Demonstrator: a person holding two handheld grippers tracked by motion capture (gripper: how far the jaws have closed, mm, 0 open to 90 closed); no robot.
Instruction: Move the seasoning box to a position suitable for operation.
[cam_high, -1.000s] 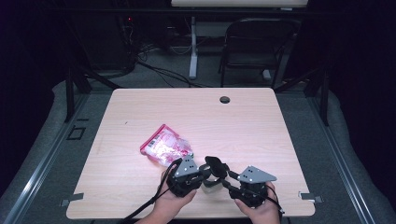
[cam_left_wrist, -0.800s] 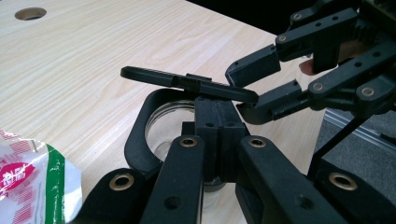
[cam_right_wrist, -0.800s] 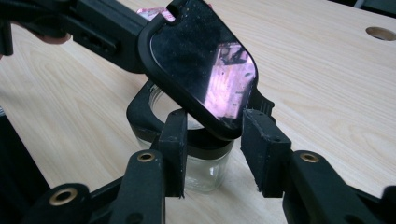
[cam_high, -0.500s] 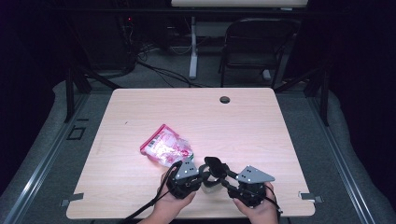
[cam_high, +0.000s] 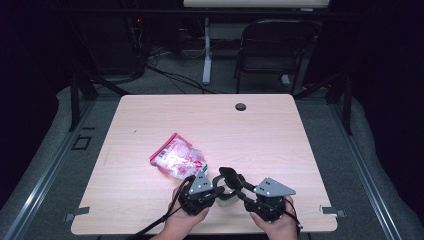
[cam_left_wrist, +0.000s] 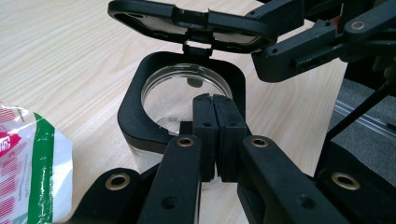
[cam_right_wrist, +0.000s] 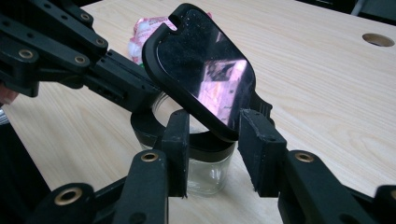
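Left gripper with jaws pressed together at the black collar of a small clear glass jar near the wooden table's front edge, right gripper closing around its raised black hinged lid, crumpled pink-and-white plastic bag just beyond.

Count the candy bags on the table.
1: the pink candy bag lies on the table, left of centre, just beyond the left claw. None seem hidden.

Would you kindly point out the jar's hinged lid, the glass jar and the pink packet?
hinged lid (cam_right_wrist: 205, 65), right gripper view, glossy face.
glass jar (cam_right_wrist: 210, 172), right gripper view, clear wall below the black collar.
pink packet (cam_high: 177, 156), high view, middle of the packet.
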